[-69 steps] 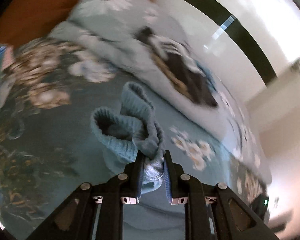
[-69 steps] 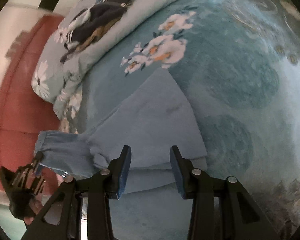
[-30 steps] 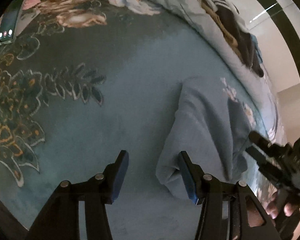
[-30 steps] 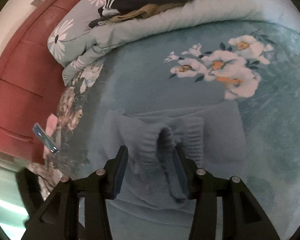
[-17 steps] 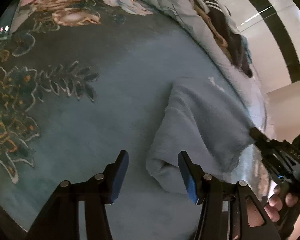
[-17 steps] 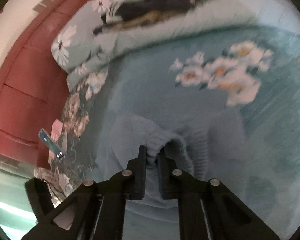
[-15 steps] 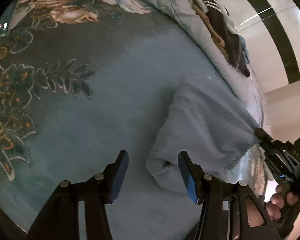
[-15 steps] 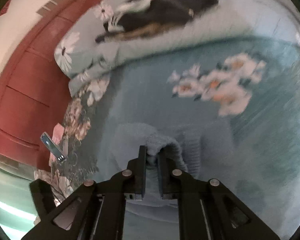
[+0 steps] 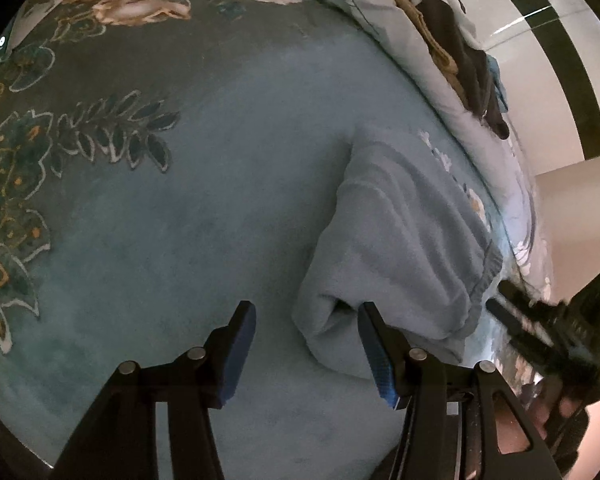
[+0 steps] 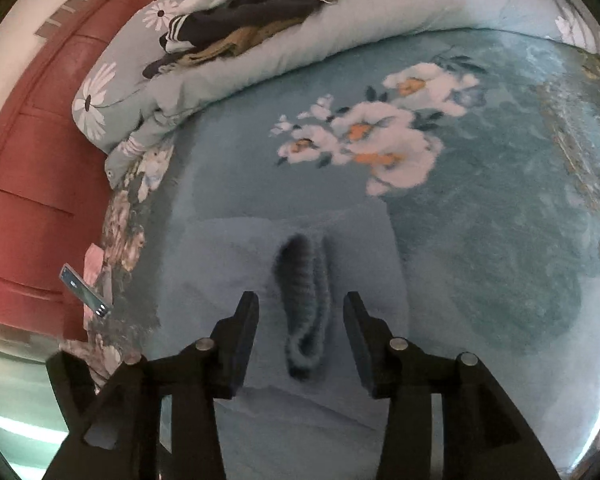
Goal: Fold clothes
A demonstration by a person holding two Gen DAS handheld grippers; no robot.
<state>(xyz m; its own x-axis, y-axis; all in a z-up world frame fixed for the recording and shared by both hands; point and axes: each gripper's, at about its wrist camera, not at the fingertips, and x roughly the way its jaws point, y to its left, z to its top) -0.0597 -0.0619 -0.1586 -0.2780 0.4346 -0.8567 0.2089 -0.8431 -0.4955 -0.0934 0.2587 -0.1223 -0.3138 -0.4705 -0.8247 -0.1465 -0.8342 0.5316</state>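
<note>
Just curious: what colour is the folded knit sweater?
Pale blue knit sweater, clearest in the left wrist view.

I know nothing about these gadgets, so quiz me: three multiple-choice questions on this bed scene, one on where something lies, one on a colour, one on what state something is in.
1. Where is the pile of dark clothes?
A. on the rolled-up duvet
B. on the floor
C. in the right gripper

2. What colour is the folded sweater?
A. red
B. light blue
C. black

3. How is the left gripper?
A. clamped on the sweater
B. open, holding nothing
C. shut on a phone

Answers:
1 A, the pile sits on top of the duvet.
2 B, the knit is pale blue.
3 B, its fingers stand apart, with only the sweater's edge beside one.
</note>
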